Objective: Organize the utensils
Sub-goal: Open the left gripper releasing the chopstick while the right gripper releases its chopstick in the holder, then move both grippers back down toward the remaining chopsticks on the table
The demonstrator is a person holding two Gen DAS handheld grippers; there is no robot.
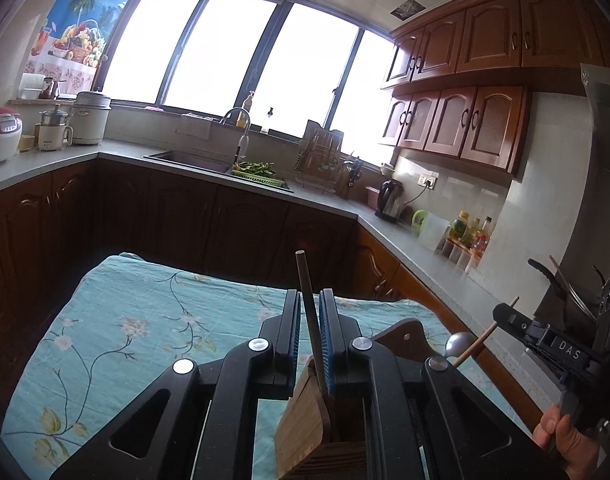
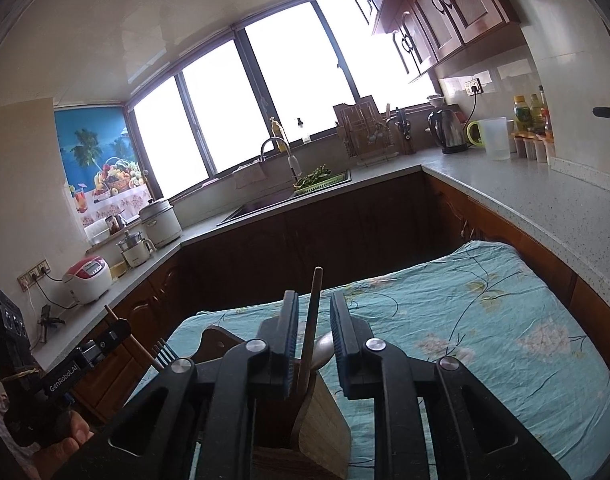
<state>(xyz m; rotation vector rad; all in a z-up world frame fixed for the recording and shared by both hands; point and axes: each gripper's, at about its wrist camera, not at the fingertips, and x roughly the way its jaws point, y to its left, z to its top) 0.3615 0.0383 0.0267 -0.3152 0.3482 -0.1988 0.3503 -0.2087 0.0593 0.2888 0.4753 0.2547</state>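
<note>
Bamboo-slatted holder, at the lower centre of both wrist views, stands on a table covered by a turquoise floral cloth and already receives the utensils. In the left wrist view we see the left gripper with its jaws narrowly parted about a dark chopstick; the stick rises nearly upright from the holder, leaning slightly toward the upper left, and a thin gap shows on its left side, so we judge it released or nearly so. In the right wrist view the right gripper stands somewhat wider about a paler wooden chopstick, which also rises from the holder and rests against the left pad only. A metal spoon bowl lies just behind it, and fork tines show at the lower left.

Both sticks have their long axes running up between the jaws, pointing away from each camera. We judge that the coming move turns on this alignment: each gripper should withdraw along its stick's axis, upward and back, without tipping it sideways.
</note>
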